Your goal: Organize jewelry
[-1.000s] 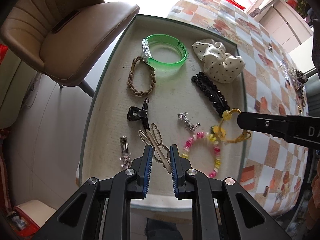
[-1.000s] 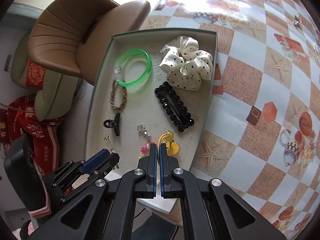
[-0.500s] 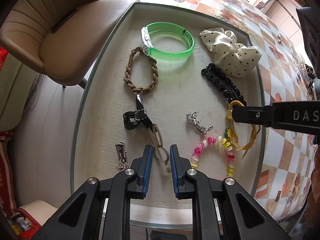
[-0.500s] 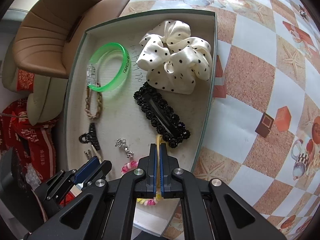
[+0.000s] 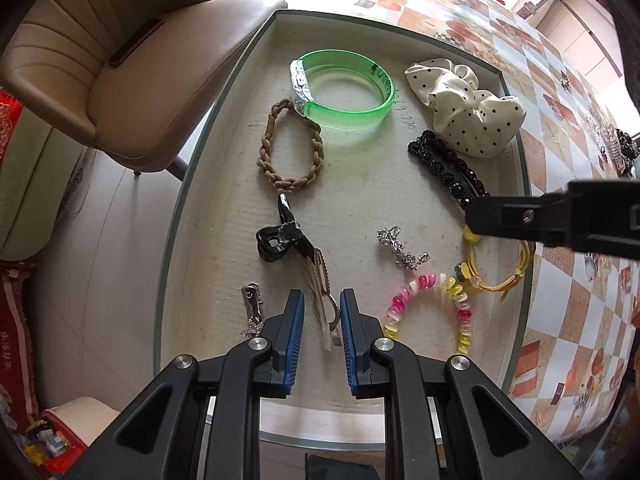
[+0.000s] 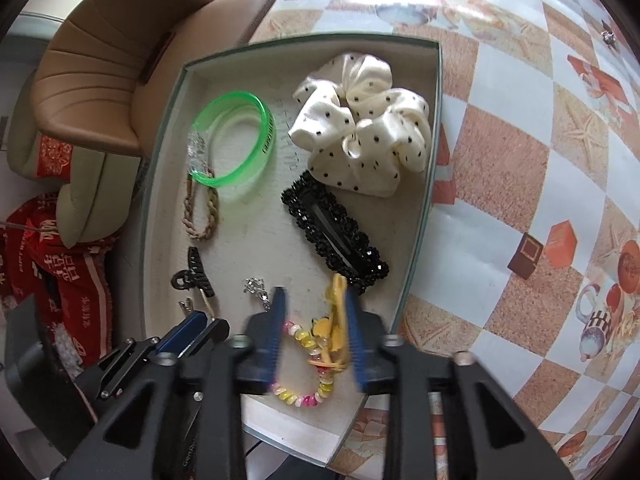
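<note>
The right gripper (image 6: 316, 332), pinched on the yellow cord (image 6: 335, 312) half a second back, had sprung apart, dropping it in the felt-lined tray (image 6: 416, 240) beside the glossy beads (image 6: 304, 336). The left gripper (image 5: 322, 314) sat parted around a toothed beige clip (image 5: 322, 292).

Nothing could be read; dark lettering on the green bangle (image 5: 344, 96) and handwriting on the tray floor (image 5: 404, 118) stayed illegible.

The right gripper (image 6: 314, 332) is motion-blurred, its arm covering part of the yellow cord bracelet (image 5: 496, 276); the beige hair clip (image 5: 322, 300) is half hidden between the left gripper (image 5: 322, 318)'s fingers.
</note>
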`<control>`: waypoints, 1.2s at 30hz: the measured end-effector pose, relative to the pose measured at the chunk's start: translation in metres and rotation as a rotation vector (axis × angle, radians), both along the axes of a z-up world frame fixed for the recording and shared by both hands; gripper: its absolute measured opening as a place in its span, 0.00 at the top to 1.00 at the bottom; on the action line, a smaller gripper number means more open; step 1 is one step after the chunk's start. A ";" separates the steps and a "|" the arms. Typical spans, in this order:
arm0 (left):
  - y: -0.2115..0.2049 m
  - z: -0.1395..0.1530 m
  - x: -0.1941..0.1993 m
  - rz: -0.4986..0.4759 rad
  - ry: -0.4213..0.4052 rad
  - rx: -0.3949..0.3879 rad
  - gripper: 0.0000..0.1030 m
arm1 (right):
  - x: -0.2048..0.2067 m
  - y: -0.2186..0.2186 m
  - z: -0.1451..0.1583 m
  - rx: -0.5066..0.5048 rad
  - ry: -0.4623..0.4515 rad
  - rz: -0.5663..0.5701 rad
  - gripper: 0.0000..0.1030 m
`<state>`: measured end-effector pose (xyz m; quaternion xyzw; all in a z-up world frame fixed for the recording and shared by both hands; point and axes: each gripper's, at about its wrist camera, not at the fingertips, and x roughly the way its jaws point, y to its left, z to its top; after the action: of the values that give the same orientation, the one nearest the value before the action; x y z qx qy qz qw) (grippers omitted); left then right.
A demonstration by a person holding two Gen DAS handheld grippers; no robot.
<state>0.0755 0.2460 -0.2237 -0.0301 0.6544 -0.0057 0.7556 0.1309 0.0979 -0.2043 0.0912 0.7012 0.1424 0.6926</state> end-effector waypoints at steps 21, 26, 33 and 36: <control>0.006 0.031 -0.003 0.011 -0.047 0.010 0.12 | -0.005 -0.027 0.049 0.055 -0.061 -0.075 0.25; 0.012 0.038 -0.009 0.026 -0.046 0.008 0.12 | -0.007 -0.032 0.053 0.155 -0.027 -0.134 0.25; 0.015 0.044 -0.018 0.022 -0.051 0.019 0.00 | -0.018 -0.031 0.054 0.038 -0.036 -0.090 0.25; 0.015 0.044 -0.022 0.019 -0.053 0.020 0.00 | -0.026 -0.033 0.051 0.001 -0.027 -0.084 0.25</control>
<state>0.0536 0.2611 -0.1792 -0.0284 0.6337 0.0072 0.7730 0.1048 0.0650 -0.1537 0.1192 0.6871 0.1147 0.7074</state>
